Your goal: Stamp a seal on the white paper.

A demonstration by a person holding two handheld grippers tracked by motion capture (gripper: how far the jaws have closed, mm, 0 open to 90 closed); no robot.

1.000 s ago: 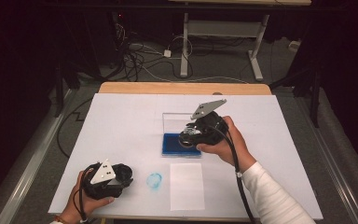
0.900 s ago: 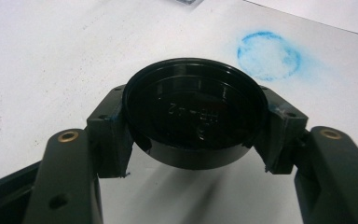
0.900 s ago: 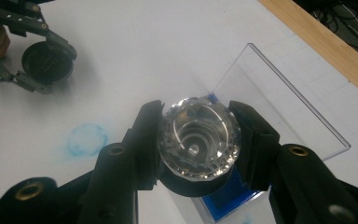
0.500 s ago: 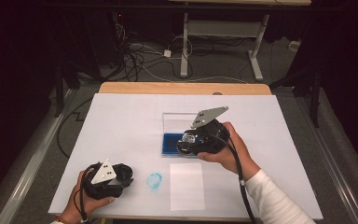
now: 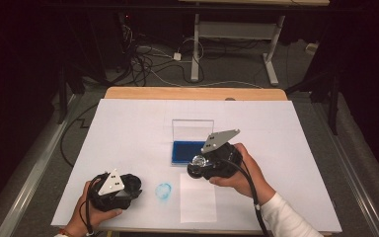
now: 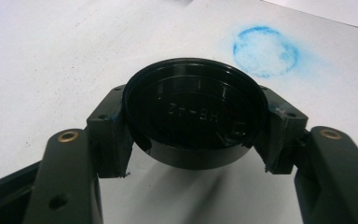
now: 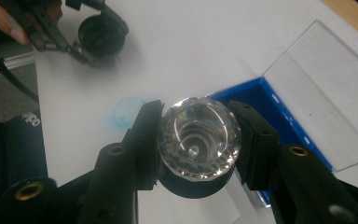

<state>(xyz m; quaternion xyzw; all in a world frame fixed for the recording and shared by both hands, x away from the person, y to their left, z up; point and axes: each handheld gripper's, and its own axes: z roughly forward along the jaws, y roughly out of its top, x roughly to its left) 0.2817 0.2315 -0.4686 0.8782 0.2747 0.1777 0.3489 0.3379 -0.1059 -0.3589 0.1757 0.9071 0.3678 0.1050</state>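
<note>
High view overlooks table [image 5: 128, 128]; gripper views close, sharing it.

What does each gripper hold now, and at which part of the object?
The left gripper clamps a round black plastic cap by opposite sides of its rim. The right gripper clamps a faceted clear crystal stamp across the sides of its round top.

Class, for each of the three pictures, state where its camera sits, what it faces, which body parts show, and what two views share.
High view: above the table, looking down; both hands and forearms show.
Left gripper view: on the left gripper, facing its black cap; no body part shows.
Right gripper view: on the right gripper, facing its faceted stamp; fingers of the other hand show.
Shared: the blue ring print.
</note>
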